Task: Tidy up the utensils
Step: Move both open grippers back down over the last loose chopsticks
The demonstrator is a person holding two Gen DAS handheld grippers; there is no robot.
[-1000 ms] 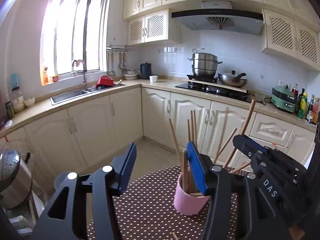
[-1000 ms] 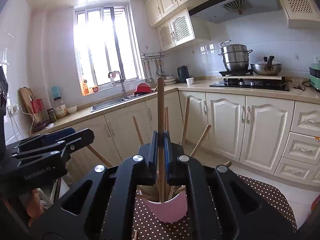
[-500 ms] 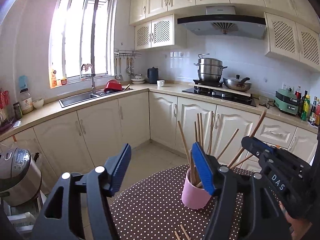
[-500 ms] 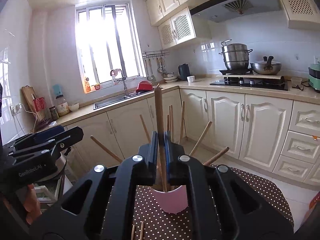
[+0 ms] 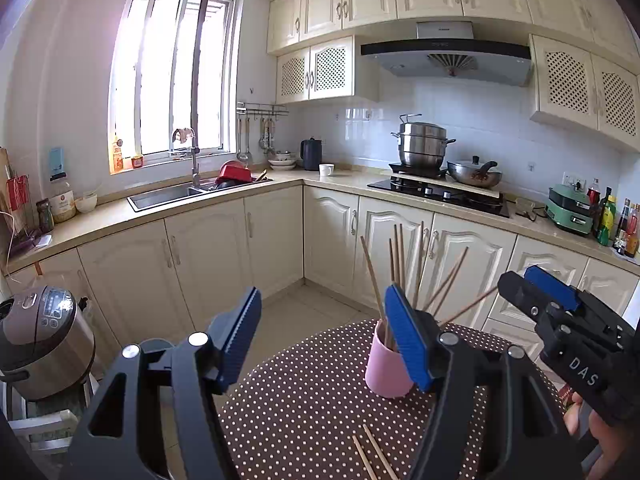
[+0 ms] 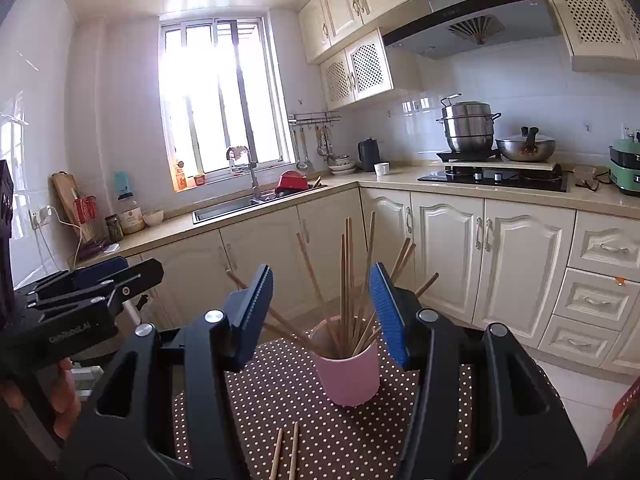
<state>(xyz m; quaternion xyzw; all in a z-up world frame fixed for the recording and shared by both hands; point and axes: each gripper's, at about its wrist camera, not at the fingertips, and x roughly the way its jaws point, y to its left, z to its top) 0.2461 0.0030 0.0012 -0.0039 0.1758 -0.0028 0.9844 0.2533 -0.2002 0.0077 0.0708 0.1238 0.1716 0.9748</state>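
Note:
A pink cup [image 6: 347, 374] stands on the brown polka-dot table [image 6: 260, 400] with several wooden chopsticks [image 6: 346, 276] fanned out of it. Two more chopsticks [image 6: 286, 456] lie flat on the cloth in front of the cup. My right gripper [image 6: 320, 312] hovers above and in front of the cup; its jaws are opening and nothing is between them. My left gripper [image 5: 320, 332] is open and empty, left of the cup [image 5: 386, 372] in its own view, with the loose chopsticks [image 5: 372, 456] below it. The right gripper [image 5: 560, 320] shows at the right edge there.
The table's rounded far edge [image 5: 320, 328] drops to a tiled floor. A rice cooker [image 5: 44, 340] sits low at the left. Cream cabinets, a sink [image 5: 176, 194] and a stove with pots [image 5: 424, 148] line the far walls. A hand [image 6: 64, 392] holds the left gripper [image 6: 80, 300].
The right gripper, shut on an upright chopstick a second ago, has opened; the chopstick now stands in the cup. Both grippers have drawn back from the cup, and two loose chopsticks have come into view.

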